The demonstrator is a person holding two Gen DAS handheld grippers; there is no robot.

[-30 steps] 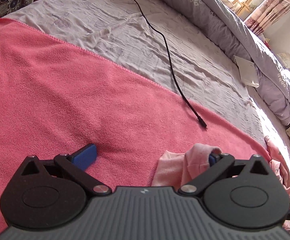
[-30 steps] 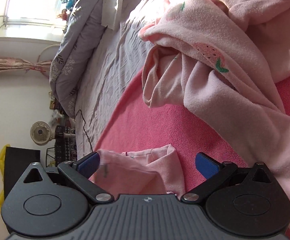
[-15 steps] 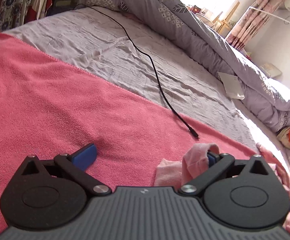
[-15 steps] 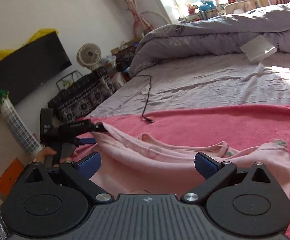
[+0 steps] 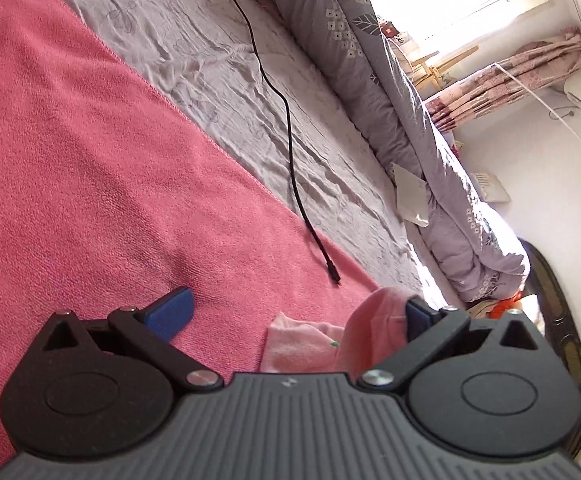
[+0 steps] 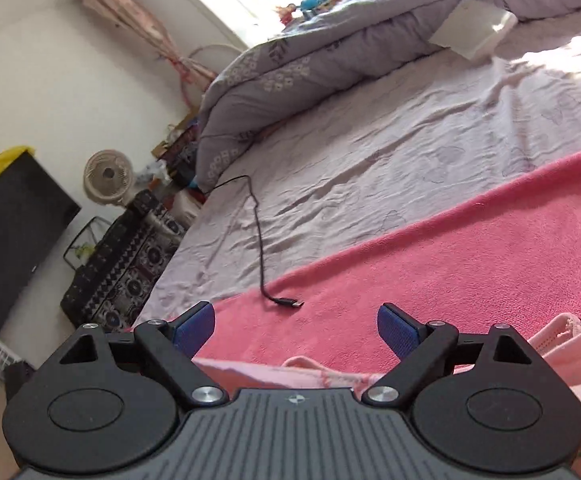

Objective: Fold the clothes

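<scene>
The pale pink garment point(image 5: 314, 344) lies on the pink blanket point(image 5: 90, 168) close under both cameras, and neither view shows it whole. In the left wrist view a bunched fold of it is draped over the right-hand blue pad point(image 5: 414, 318), and the rest runs down behind the gripper's body, so its shape cannot be made out. The left gripper point(image 5: 290, 316) has its jaws spread wide with only that one pad touching cloth; the other blue pad hangs over bare blanket, so nothing is pinched. In the right wrist view the garment point(image 6: 562, 340) shows as a low strip along the gripper's housing and a lump with a seamed edge at the right, cut off by the frame. The right gripper point(image 6: 296, 326) is wide apart, its jaws closing, with blanket showing between the pads and no cloth in the gap. Beyond, a black charging cable point(image 6: 260, 248) trails from the wrinkled grey sheet point(image 6: 390, 168) onto the blanket's edge, its plug resting on the pink. A rolled grey floral duvet point(image 5: 370, 72) lines the far side, with a white paper point(image 5: 410, 196) against it. The bright window washes out detail there.
</scene>
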